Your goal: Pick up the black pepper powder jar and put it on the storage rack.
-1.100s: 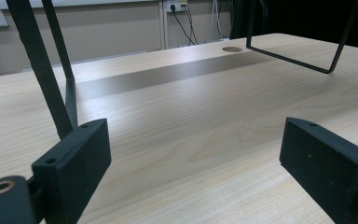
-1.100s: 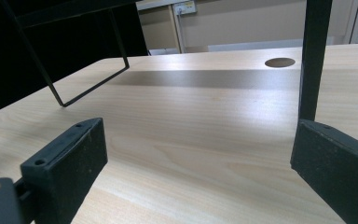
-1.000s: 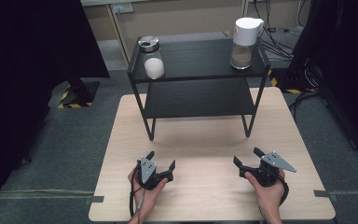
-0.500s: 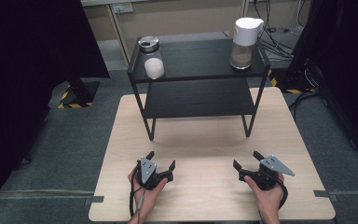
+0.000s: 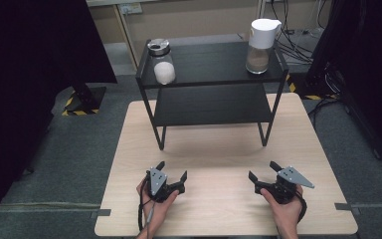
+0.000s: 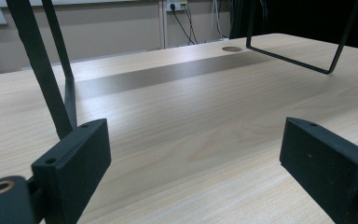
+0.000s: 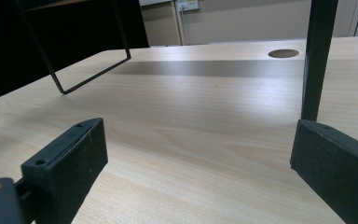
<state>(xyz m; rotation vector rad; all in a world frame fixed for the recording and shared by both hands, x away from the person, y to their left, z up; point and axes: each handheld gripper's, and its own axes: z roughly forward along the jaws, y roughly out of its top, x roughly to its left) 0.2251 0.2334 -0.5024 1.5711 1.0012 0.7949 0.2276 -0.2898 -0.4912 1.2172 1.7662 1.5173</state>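
On the light wooden table (image 5: 219, 149) stands a black two-tier metal shelf (image 5: 214, 84). A glass jar with a metal lid and white contents (image 5: 162, 62) sits at the left end of its top tier. At the right end stands a white-lidded jar with brown contents (image 5: 260, 46). My left gripper (image 5: 171, 171) rests near the table's front left, open and holding nothing; its jaws stand wide apart in the left gripper view (image 6: 193, 158). My right gripper (image 5: 263, 171) rests at the front right, also open with nothing between its fingers (image 7: 198, 158).
The shelf's thin black legs (image 6: 42, 70) rise just ahead of both grippers, one leg (image 7: 317, 60) close to the right gripper. A round cable hole (image 7: 283, 53) lies in the tabletop under the shelf. Dark curtains, cables and grey floor surround the table.
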